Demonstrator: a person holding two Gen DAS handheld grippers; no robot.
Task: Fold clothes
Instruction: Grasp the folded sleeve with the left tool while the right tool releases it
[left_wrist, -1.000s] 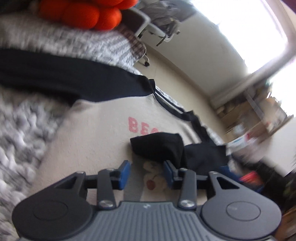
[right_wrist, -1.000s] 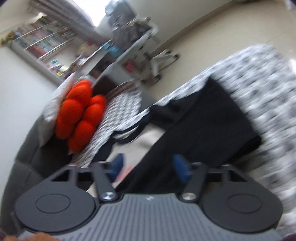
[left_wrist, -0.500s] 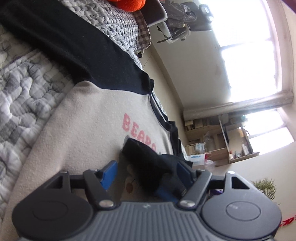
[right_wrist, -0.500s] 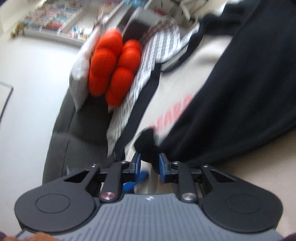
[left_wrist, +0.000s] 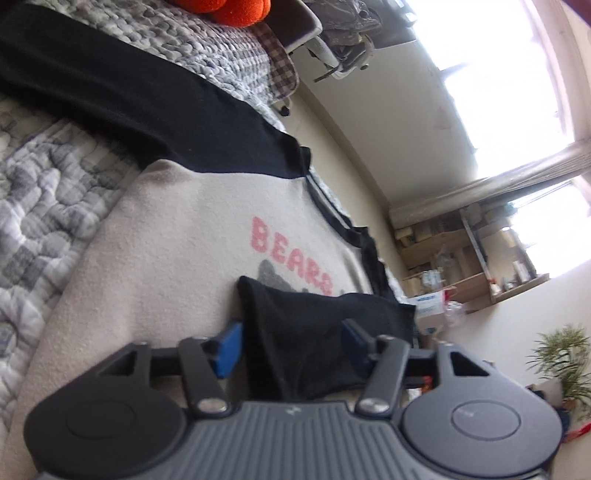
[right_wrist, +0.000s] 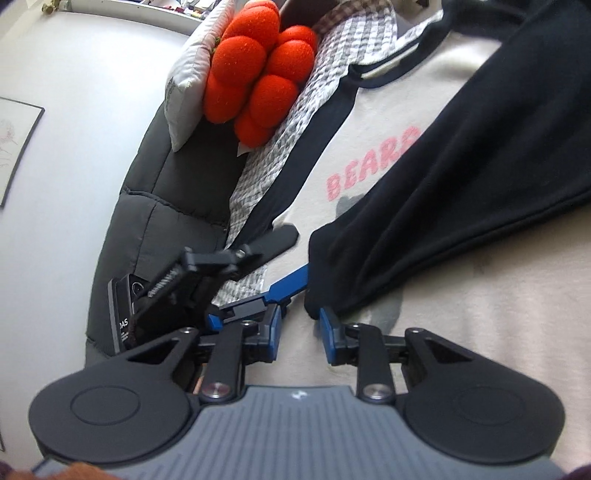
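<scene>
A cream sweatshirt (left_wrist: 177, 258) with pink "BEARS" lettering (right_wrist: 373, 166) and black sleeves lies flat on the bed. One black sleeve (right_wrist: 461, 177) is folded across its chest, and the sleeve's cuff (left_wrist: 317, 325) lies between the blue pads of my left gripper (left_wrist: 291, 343). Those jaws are closing and the cloth looks unsqueezed. My right gripper (right_wrist: 301, 328) sits low over the cream body, just before the cuff's corner (right_wrist: 317, 258). Its jaws are opening with nothing between them. One blue finger of the left gripper (right_wrist: 288, 284) reaches the cuff from the left.
A grey quilted blanket (left_wrist: 44, 206) covers the bed. An orange ball cushion (right_wrist: 255, 66) and a white pillow (right_wrist: 188, 74) rest against the dark padded headboard (right_wrist: 147, 206). Past the bed's edge are the floor, a chair (left_wrist: 332, 48), wooden shelves (left_wrist: 461, 258) and a plant (left_wrist: 561, 358).
My left gripper widened, came forward over the black cuff and narrowed around it. My right gripper swung down to the cuff end, narrowed, then parted a little, with the cuff outside it.
</scene>
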